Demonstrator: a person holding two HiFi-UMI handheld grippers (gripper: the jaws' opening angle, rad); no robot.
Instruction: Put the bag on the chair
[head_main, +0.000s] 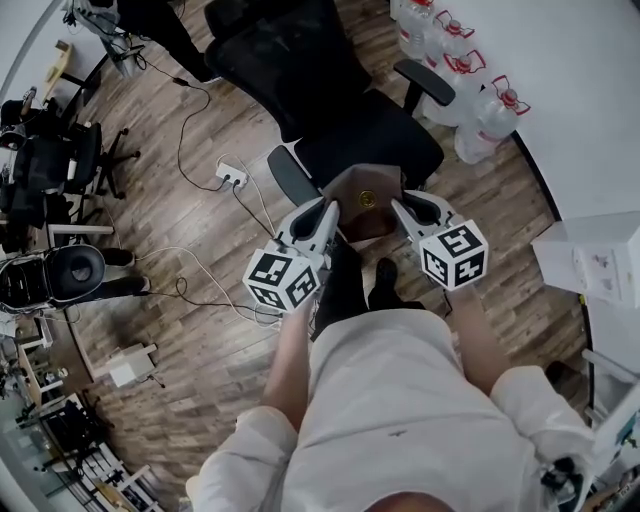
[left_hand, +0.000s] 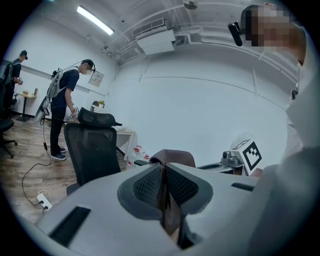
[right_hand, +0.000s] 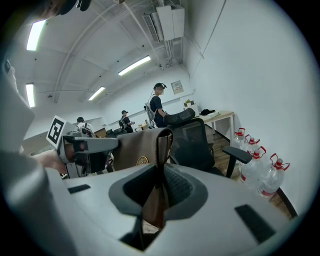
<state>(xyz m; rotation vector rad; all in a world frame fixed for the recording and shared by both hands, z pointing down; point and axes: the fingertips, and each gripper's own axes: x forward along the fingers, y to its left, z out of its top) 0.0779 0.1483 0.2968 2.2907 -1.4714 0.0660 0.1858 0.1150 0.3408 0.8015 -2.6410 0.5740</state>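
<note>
A brown leather bag (head_main: 365, 200) with a round gold emblem hangs between my two grippers, just in front of the black office chair (head_main: 370, 140). My left gripper (head_main: 330, 210) is shut on the bag's left edge, and the leather shows pinched between its pads (left_hand: 162, 170). My right gripper (head_main: 398, 206) is shut on the bag's right edge (right_hand: 161, 150). In the right gripper view the bag's flat side (right_hand: 137, 147) spreads toward the left gripper (right_hand: 85, 145), with the chair's mesh back (right_hand: 192, 142) behind it. The chair seat lies just beyond the bag.
Several large water bottles (head_main: 470, 80) stand along the white wall, right of the chair. A power strip (head_main: 231, 176) and cables lie on the wood floor to the left. White boxes (head_main: 595, 255) sit at right. Other chairs (head_main: 60, 275) and people (left_hand: 62, 100) are farther left.
</note>
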